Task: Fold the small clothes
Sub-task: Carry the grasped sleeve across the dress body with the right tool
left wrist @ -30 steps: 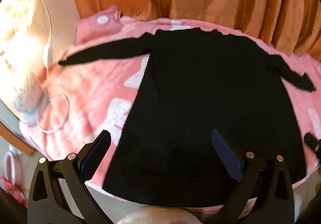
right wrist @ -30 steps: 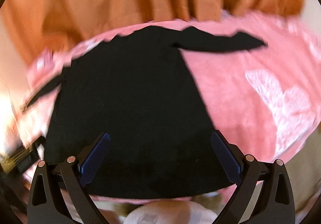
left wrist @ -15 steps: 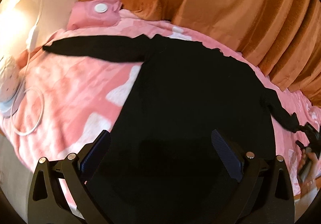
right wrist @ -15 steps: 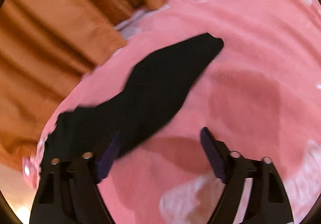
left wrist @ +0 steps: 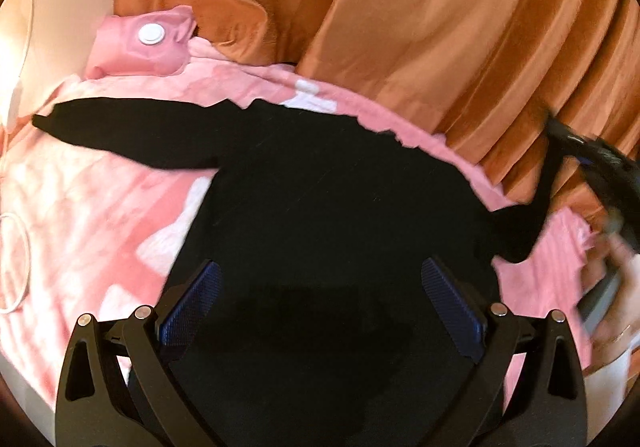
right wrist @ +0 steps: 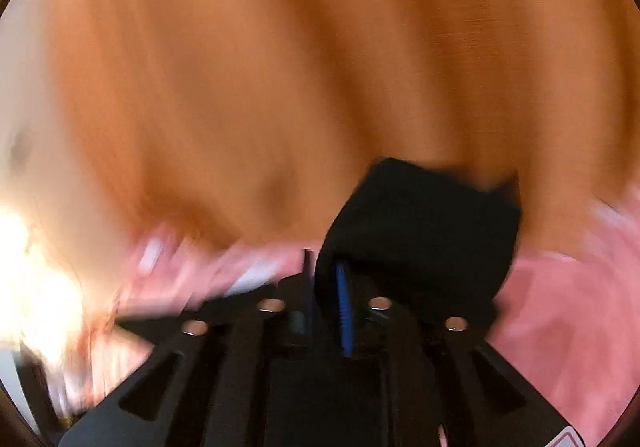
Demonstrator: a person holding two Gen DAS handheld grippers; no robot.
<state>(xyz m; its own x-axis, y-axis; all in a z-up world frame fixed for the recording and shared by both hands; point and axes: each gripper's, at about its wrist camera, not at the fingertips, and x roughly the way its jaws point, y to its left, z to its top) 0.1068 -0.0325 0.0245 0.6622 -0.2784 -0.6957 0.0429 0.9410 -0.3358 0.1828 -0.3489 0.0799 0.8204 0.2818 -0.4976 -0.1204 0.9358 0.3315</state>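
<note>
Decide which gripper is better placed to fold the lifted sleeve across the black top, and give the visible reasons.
Right. The right gripper is closing with the black sleeve cuff between its fingers, the sleeve already raised off the pink blanket. The left gripper hangs open over the garment's body, holding nothing.

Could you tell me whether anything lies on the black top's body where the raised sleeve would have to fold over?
Nothing visible does. The black long-sleeved knit top lies flat on the pink blanket, its body bare. The right tongs are closing on the sleeve end; the left tongs hover open above the hem.
</note>
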